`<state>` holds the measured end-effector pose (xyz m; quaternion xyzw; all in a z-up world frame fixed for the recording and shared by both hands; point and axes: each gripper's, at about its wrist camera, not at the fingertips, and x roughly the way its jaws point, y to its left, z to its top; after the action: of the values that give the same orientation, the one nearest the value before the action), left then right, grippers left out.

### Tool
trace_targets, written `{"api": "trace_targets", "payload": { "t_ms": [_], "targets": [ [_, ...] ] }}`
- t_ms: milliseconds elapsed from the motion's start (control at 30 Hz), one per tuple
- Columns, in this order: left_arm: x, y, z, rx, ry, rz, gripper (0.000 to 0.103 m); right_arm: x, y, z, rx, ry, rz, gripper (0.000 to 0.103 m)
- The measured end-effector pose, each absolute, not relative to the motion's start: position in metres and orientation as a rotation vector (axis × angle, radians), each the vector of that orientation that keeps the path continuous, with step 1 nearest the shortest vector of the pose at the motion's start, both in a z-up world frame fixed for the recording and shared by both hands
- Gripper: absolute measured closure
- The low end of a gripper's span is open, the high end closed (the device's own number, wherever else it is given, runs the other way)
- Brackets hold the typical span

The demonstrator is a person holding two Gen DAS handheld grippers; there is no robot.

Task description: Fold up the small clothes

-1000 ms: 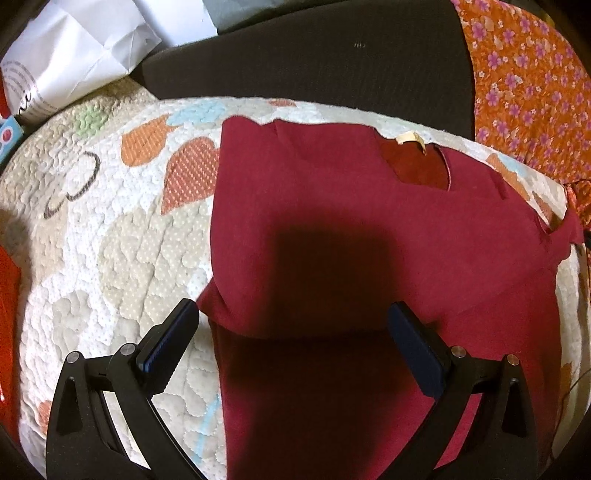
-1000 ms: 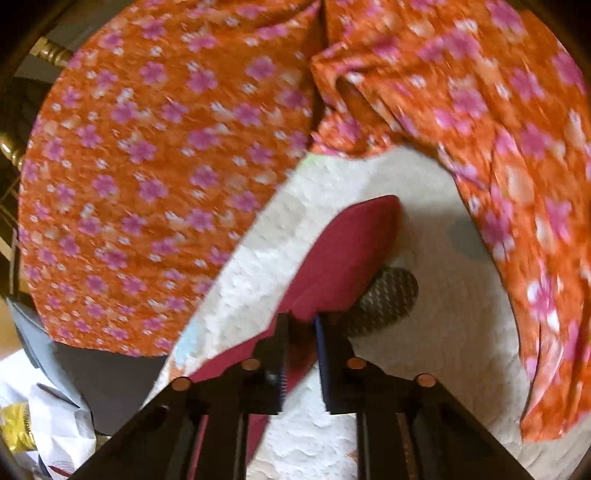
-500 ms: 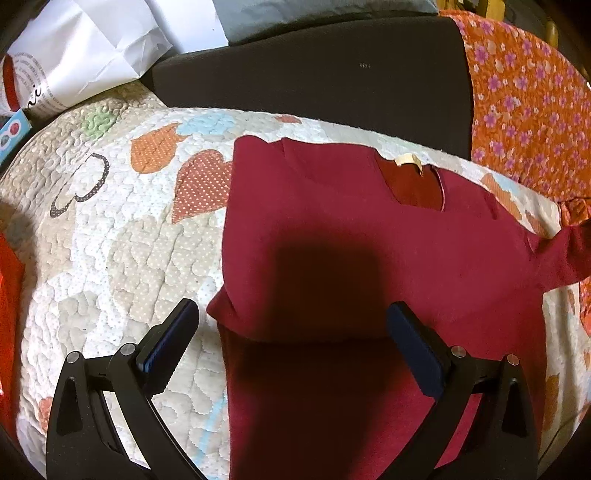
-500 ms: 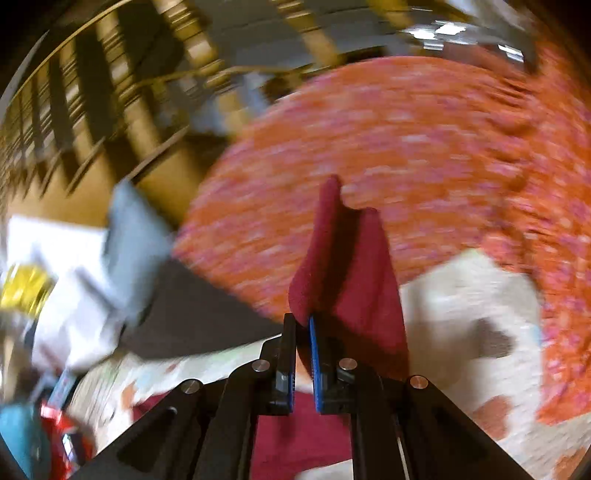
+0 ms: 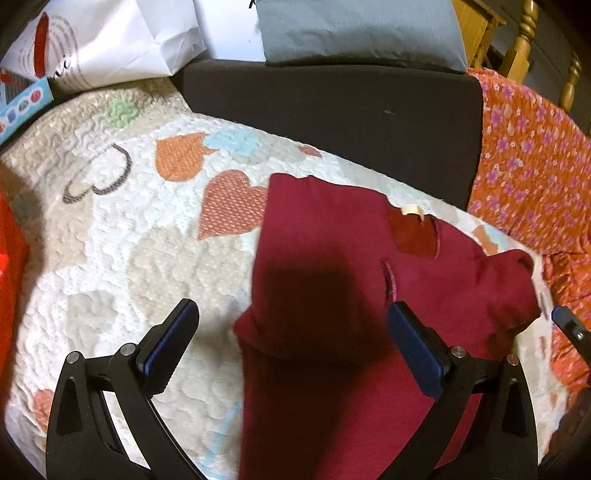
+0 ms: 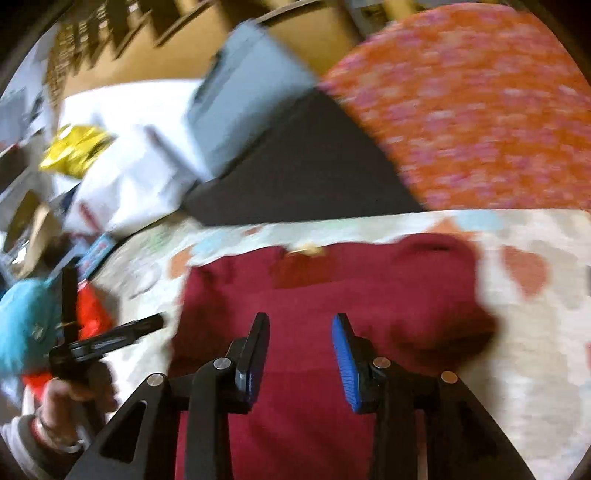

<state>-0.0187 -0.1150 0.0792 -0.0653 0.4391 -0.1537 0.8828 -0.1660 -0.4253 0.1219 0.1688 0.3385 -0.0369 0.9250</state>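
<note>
A small dark red shirt (image 5: 332,280) lies on the patterned quilt (image 5: 122,258), neck with a pale label away from me. Its left side is folded in, and its right sleeve (image 5: 506,284) lies folded over the body. My left gripper (image 5: 291,332) is open and empty above the shirt's lower left part. My right gripper (image 6: 300,336) is open and empty over the shirt (image 6: 314,306) in the blurred right wrist view. The left gripper also shows there at the left (image 6: 110,332), and one right finger shows at the left wrist view's right edge (image 5: 569,325).
An orange floral cloth (image 5: 535,166) lies at the right. A dark cushion (image 5: 332,107) and a grey pillow (image 5: 358,29) sit behind the quilt. White paper bags (image 5: 110,40) and a blue box (image 5: 22,107) are at the back left. Something red (image 5: 9,251) is at the left edge.
My right gripper carried the right sleeve up and over onto the shirt's body, then opened and let it go. My left gripper stayed open and drew back slightly.
</note>
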Motion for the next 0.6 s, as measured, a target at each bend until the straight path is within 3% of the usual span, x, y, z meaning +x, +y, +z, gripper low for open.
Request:
{"api": "trace_targets", "payload": {
  "t_ms": [200,400,533,567,600],
  "targets": [
    [-0.019,-0.119,0.074,-0.12,0.933,-0.31,0.001,-0.127,-0.399,0.111,0.298,0.75,0.042,0.069],
    [-0.009,-0.099,0.079,-0.15,0.914,-0.241,0.001,-0.052,-0.334,0.065,0.305,0.902,0.152,0.069],
    [-0.004,-0.086,0.082,-0.189,0.909,-0.219,0.001,-0.018,-0.299,0.027,0.085,1.044,0.07,0.068],
    [-0.003,-0.084,0.083,-0.197,0.911,-0.22,0.001,-0.02,-0.298,0.026,0.064,0.995,0.069,0.068],
    [-0.003,-0.083,0.084,-0.205,0.913,-0.221,0.001,-0.021,-0.298,0.026,0.052,0.986,0.065,0.074]
  ]
}}
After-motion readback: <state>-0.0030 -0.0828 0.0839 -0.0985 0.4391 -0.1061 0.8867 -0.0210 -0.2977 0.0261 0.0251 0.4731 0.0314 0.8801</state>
